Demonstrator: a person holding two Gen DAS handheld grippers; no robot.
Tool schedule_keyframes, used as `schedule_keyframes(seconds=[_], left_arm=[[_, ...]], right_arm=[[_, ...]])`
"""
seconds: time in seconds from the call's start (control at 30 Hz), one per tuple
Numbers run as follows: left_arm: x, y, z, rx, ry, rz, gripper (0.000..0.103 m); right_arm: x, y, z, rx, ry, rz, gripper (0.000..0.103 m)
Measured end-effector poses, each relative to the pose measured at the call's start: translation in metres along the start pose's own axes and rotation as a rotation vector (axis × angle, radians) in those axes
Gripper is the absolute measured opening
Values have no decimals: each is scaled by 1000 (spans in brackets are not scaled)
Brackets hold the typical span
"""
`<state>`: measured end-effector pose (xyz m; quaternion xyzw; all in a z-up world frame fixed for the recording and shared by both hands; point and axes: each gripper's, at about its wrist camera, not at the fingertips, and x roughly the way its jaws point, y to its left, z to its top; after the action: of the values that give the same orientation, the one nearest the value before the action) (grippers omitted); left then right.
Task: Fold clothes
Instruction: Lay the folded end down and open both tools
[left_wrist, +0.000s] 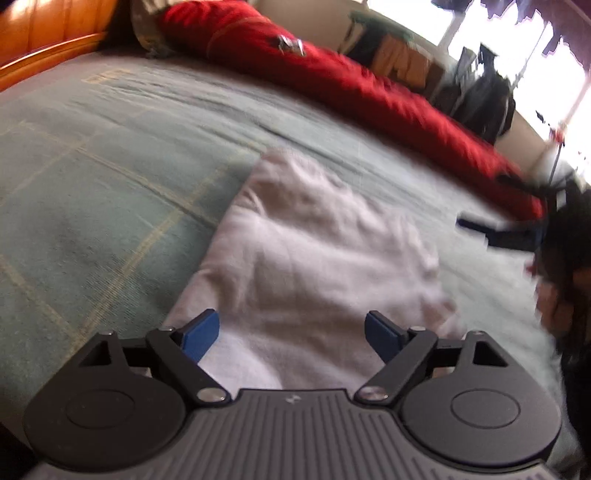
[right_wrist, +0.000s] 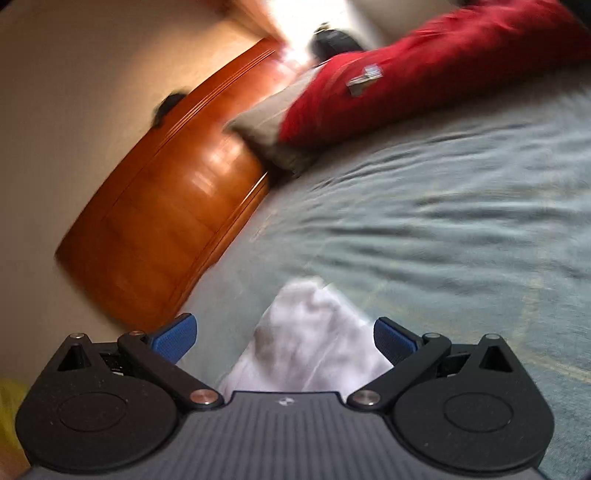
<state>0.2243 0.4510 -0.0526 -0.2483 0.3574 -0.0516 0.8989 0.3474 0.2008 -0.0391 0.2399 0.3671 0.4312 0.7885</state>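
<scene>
- Two grippers are showing, each with its blue pads spread apart and clamping nothing: left gripper (left_wrist: 291, 338), right gripper (right_wrist: 283, 339).
- White garment (left_wrist: 314, 266) is lying on the green bedspread (left_wrist: 103, 177) as a compact, roughly rectangular bundle with layers doubled over; the left gripper is hovering just over its near edge, and the right gripper is hanging above a corner of it (right_wrist: 314, 339).
- Step in hand, as a judgement: the cloth is already sitting in folded form, so the scene is fitting either a pause between folds or a fold just released; blur is hiding which.
- Any further move is calling for pads closing on a single clean edge, not several layers at once.
- Red bedding (left_wrist: 332, 85) is stretching along the far side, well apart from the garment.
- Wooden headboard (right_wrist: 177, 206) and a grey-brown pillow (right_wrist: 273, 129) are sitting beyond.
- Nothing is lying between the grippers and the cloth.
</scene>
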Motion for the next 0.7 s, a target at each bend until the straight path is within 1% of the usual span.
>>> schedule_keyframes(seconds=[0.07,0.13,0.17,0.2,0.27,0.37,0.47,0.5,0.53,0.63,0.7], left_arm=[[-6,4,-1,-19,-8,-15,86],[-6,9,0,-47,-7,-37,86],[-1,12,0,-62,6,-31,86],[4,15,-1,-74,21,-19,86],[11,24,-9,-106,68,20,85],[2,24,-9,-128,57,11,85],[-2,10,8,-74,24,6,86],[1,5,14,-62,22,-6,86],[4,0,20,-50,20,-17,86],[29,-10,29,-17,55,-4,86],[50,-8,27,-23,117,48,86]], right_arm=[[9,23,-9,-100,67,24,103],[21,47,-26,-234,129,31,103],[31,60,-39,-318,162,23,103],[37,66,-50,-370,190,13,103],[55,70,-73,-439,269,-20,103],[57,63,-89,-509,255,-53,103],[52,74,-87,-522,245,-84,103],[52,79,-87,-524,234,-80,103],[49,85,-89,-544,228,-60,103],[41,102,-97,-601,214,1,103],[49,98,-105,-612,267,-18,103]])
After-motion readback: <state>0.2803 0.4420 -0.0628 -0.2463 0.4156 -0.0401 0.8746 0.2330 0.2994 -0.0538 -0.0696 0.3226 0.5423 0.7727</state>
